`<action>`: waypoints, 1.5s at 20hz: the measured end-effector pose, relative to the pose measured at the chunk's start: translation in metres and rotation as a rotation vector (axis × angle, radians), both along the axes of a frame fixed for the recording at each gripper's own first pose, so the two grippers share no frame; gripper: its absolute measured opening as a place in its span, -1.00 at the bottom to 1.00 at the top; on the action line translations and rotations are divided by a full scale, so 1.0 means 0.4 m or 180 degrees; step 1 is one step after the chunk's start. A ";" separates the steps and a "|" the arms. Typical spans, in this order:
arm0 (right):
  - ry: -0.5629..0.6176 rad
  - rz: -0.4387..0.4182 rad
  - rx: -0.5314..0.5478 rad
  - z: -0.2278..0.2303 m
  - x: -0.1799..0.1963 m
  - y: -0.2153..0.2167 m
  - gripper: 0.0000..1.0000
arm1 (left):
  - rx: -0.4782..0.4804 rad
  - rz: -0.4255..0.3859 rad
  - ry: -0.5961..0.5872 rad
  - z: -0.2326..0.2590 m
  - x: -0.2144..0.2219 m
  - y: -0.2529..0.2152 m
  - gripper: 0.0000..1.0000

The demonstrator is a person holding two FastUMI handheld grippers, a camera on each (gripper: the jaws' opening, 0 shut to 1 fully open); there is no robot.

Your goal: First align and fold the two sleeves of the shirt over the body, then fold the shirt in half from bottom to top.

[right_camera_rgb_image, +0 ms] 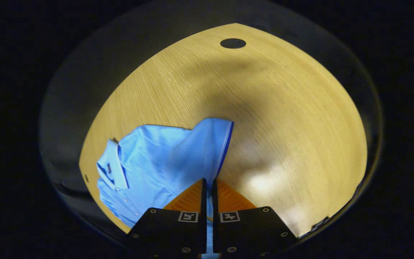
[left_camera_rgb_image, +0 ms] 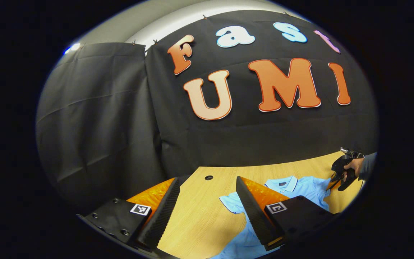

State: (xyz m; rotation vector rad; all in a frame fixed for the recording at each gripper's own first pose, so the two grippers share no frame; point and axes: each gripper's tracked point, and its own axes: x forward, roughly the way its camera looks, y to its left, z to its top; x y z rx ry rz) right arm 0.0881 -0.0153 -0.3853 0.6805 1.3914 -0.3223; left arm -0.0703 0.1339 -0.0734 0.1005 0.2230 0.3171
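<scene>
A light blue polo shirt (right_camera_rgb_image: pixel 149 158) lies on the wooden table (right_camera_rgb_image: pixel 282 126), its collar (right_camera_rgb_image: pixel 113 165) to the left in the right gripper view. My right gripper (right_camera_rgb_image: pixel 209 180) is shut on one sleeve (right_camera_rgb_image: pixel 210 140), which has a dark trim and is lifted off the table. In the left gripper view the shirt (left_camera_rgb_image: pixel 304 189) lies ahead to the right, its near sleeve (left_camera_rgb_image: pixel 230 201) flat on the table. My left gripper (left_camera_rgb_image: pixel 207 180) hangs open above the table beside that sleeve, holding nothing. A hand holds the right gripper (left_camera_rgb_image: pixel 343 171) at the shirt's far side.
A round cable hole (right_camera_rgb_image: pixel 233 43) is in the table past the shirt; it also shows just ahead of my left fingers as the hole (left_camera_rgb_image: pixel 208 177). The black cloth wall (left_camera_rgb_image: pixel 102 126) stands close behind the table's far edge.
</scene>
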 end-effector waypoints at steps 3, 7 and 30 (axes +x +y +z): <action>-0.0187 0.0089 -0.0024 0.034 0.008 0.008 -0.85 | -0.0120 0.0066 0.0136 -0.046 -0.010 0.026 1.00; -0.0431 0.0200 0.0081 0.118 0.034 0.060 -0.85 | -0.0253 0.0073 0.0243 -0.085 -0.006 0.059 1.00; -0.1770 0.0736 -0.0100 0.456 -0.030 0.104 0.97 | -0.1516 -0.0448 0.1741 -0.485 0.378 0.118 0.96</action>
